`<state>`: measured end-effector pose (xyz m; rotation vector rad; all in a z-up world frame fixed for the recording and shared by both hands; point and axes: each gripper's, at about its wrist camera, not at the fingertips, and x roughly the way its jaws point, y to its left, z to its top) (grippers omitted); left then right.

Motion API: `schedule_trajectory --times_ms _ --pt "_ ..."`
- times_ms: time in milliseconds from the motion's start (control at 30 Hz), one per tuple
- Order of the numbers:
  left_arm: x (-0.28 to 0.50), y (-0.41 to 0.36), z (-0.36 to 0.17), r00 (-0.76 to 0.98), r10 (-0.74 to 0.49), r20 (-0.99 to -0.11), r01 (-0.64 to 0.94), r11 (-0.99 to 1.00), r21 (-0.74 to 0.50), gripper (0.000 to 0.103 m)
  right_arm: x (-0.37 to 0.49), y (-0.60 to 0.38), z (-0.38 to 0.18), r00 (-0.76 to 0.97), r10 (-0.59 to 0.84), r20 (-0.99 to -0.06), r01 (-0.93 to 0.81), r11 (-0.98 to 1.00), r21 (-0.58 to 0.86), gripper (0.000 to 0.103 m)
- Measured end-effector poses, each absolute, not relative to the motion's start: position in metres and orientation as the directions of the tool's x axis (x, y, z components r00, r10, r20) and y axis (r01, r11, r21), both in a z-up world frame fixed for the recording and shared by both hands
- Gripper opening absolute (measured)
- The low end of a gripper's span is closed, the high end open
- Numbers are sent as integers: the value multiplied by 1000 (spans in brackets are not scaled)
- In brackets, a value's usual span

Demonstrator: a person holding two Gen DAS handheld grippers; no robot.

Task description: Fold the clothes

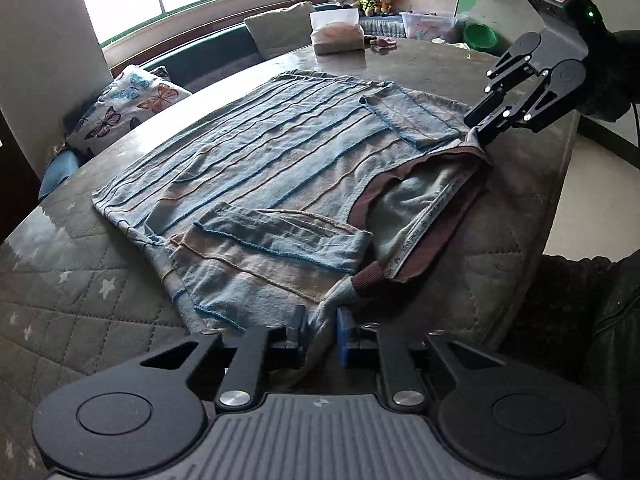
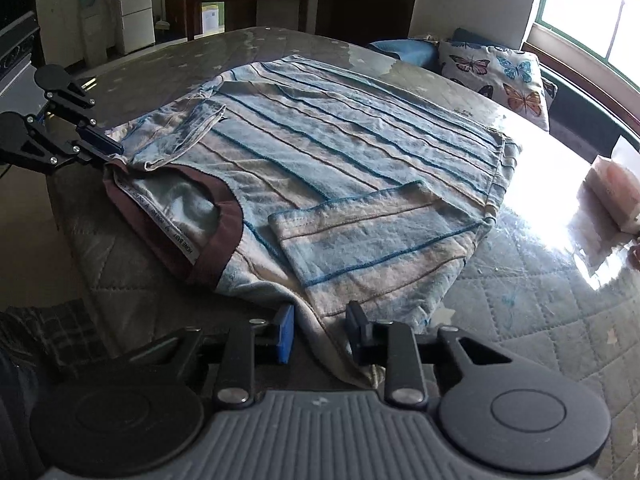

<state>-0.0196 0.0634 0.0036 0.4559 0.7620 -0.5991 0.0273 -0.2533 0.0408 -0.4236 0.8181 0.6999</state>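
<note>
A blue and beige striped shirt (image 1: 260, 168) (image 2: 340, 132) lies flat on the quilted table (image 1: 80, 280) (image 2: 540, 320), both sleeves folded inward over its body. Its brown collar (image 1: 436, 236) (image 2: 224, 240) faces the table's near edge. My left gripper (image 1: 321, 334) (image 2: 110, 148) is shut on the shoulder fabric on one side of the collar. My right gripper (image 2: 320, 328) (image 1: 478, 128) is shut on the opposite shoulder, with cloth bunched between its fingers. Both grippers sit low, at table level.
A tissue box (image 1: 338, 32) (image 2: 612, 196) stands on the far part of the table. A butterfly cushion (image 1: 132, 104) (image 2: 500, 72) lies on the window bench beyond. A green bowl (image 1: 480, 36), a plastic bin (image 1: 428, 24) and plush toys (image 1: 372, 0) sit behind.
</note>
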Motion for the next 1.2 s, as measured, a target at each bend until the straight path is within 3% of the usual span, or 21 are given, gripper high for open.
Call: schedule_trajectory --times_ms 100,267,333,400,500,967,1200 --pt "-22 60 3 592 -311 -744 631 753 187 20 27 -253 40 491 399 -775 -703 706 -82 27" --pt "-33 46 0 643 -252 -723 612 737 287 18 26 -255 39 497 407 -766 -691 720 -66 26" --pt "-31 46 0 646 -246 -722 603 745 286 16 26 -256 38 499 413 -762 -685 726 -55 14" --pt "-32 44 -1 651 -243 -719 596 750 287 7 24 -255 38 509 413 -755 -676 735 -54 9" --pt "-37 42 0 675 -227 -702 575 758 308 5 18 -253 39 533 410 -740 -661 747 -63 5" --pt "-127 49 65 809 -218 -546 455 820 348 4 -63 -272 100 625 454 -635 -668 731 -135 4" --pt "-119 50 98 874 -200 -443 383 845 373 3 -58 -267 134 673 459 -580 -657 732 -183 4"
